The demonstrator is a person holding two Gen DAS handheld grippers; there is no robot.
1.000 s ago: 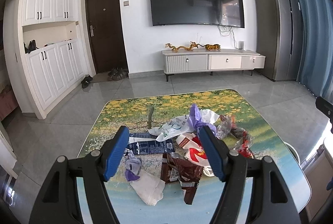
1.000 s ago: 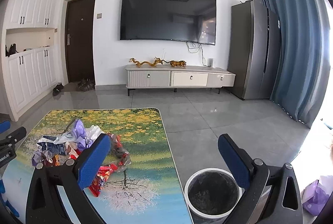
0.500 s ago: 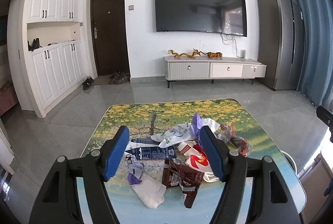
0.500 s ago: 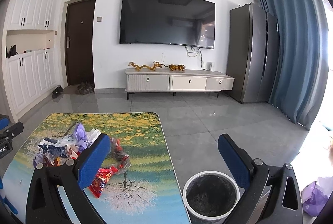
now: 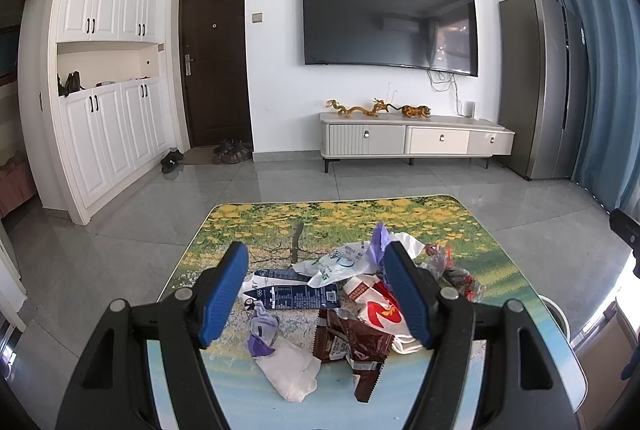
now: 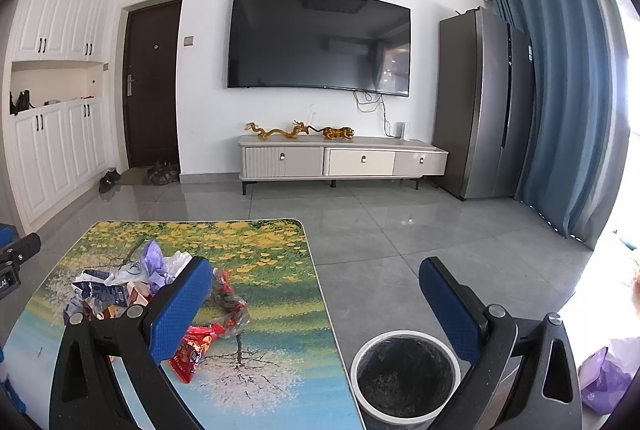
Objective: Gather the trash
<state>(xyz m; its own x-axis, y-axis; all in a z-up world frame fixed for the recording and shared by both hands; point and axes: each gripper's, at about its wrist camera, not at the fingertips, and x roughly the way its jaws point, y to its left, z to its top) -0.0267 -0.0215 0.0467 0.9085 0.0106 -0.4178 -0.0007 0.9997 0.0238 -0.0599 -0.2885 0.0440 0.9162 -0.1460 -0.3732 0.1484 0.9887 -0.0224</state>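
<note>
A heap of trash lies on a low table [image 5: 500, 270] with a landscape print top: a dark blue wrapper [image 5: 292, 296], a brown wrapper [image 5: 352, 344], a white tissue [image 5: 290, 370], a red-and-white packet [image 5: 380, 310] and a purple scrap [image 5: 378, 240]. My left gripper [image 5: 316, 294] is open and empty, held above the heap. My right gripper [image 6: 316, 300] is open and empty, to the right of the table, above a white bin [image 6: 404, 376] with a black liner. The heap [image 6: 120, 286] and a red wrapper [image 6: 196, 346] show at its left.
The bin stands on the grey tiled floor beside the table's right edge [image 6: 324, 310]. A TV cabinet [image 5: 416, 140], a wall TV [image 5: 388, 20], a fridge [image 6: 484, 106] and blue curtains [image 6: 568, 110] stand far off. A purple bag [image 6: 604, 376] lies at the right.
Both views have tilted up and drawn back a little; the table and trash sit lower in the frames. Both grippers stay open and empty.
</note>
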